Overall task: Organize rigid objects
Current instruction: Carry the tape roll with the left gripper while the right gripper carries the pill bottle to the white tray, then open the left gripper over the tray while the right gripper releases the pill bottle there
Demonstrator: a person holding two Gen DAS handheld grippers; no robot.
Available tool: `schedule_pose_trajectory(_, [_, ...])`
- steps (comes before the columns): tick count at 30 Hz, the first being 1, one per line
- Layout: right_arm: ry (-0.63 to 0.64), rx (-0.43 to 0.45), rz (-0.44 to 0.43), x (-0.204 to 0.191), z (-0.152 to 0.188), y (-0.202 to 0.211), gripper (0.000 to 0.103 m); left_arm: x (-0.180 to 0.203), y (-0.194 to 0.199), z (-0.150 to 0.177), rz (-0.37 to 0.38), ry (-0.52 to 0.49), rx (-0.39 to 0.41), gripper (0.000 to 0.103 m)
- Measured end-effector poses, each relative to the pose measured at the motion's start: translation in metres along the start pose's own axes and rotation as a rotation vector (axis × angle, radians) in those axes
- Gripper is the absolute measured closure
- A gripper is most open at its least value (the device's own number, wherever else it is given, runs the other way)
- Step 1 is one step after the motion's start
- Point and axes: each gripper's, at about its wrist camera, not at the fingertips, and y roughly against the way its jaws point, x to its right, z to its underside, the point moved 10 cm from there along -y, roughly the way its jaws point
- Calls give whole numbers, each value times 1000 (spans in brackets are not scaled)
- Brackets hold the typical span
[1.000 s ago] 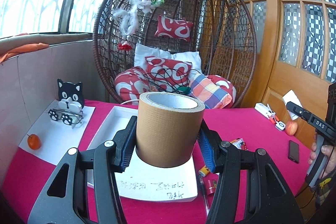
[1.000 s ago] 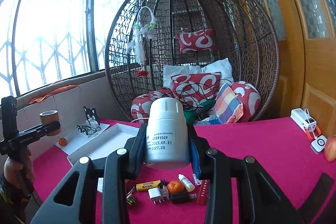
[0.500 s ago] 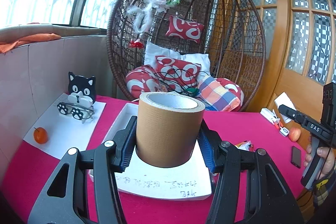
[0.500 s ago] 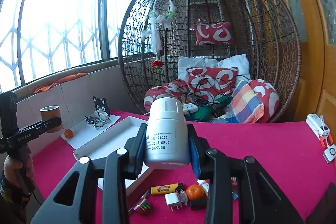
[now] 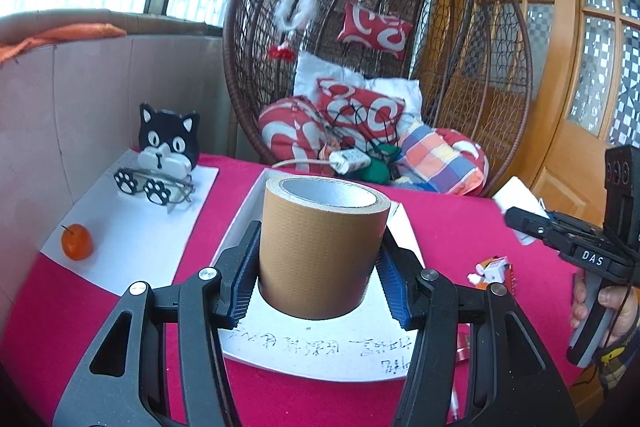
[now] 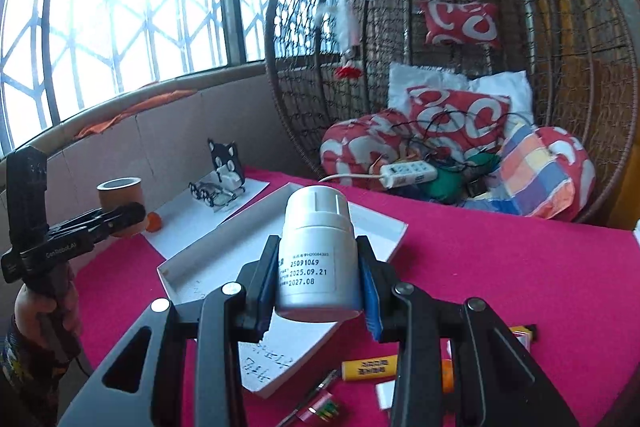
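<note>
Gripper [image 5: 318, 275] around tape roll [image 5: 320, 247], base hidden

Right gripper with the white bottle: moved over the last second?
Yes. The right gripper, shut on the white bottle, has come toward the white tray; the tray and hanging chair look nearer.

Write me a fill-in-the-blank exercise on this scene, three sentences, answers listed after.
1. The left gripper is clamped on a brown cylindrical roll of ____.
2. The right gripper holds a ____ plastic bottle with a printed date label.
3. Beyond both held things, a shallow white rectangular tray lies on the ____ tablecloth.

Missing words: tape; white; red
</note>
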Motion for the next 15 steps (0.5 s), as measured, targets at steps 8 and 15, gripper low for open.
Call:
schedule_pose_trajectory(8, [-11,-147,-26,-14,22,-68,67,-16,-47,19,5,55,-104,49])
schedule_pose_trajectory(15, [-30,-263,-9,-14,41,-125,67,-30,-97,37,-17,68,-211,49])
